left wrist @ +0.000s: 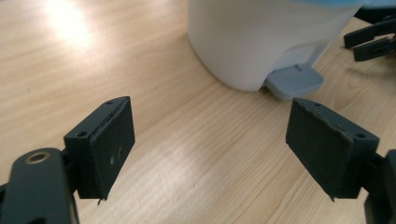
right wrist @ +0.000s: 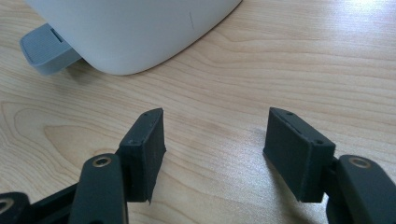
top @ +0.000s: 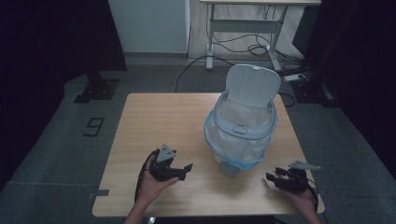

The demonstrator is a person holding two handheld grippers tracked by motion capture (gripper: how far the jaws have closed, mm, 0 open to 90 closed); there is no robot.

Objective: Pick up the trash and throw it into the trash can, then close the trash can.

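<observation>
With both grippers' fingers apart and empty, the left gripper (top: 187, 167) and right gripper (top: 270, 178) risked tipping the light pedal bin (top: 240, 135) on the surface (top: 154, 121) through a one-sided push.

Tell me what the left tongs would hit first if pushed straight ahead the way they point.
Probably the white bin, near its grey pedal; the left tongs are open with only bare table between, though depth is uncertain.

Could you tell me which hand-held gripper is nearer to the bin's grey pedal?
Left. The left hand-held gripper sits just left of the pedal, jaws open toward it. The right hand-held gripper lies a little farther off, to the pedal's right.
</observation>
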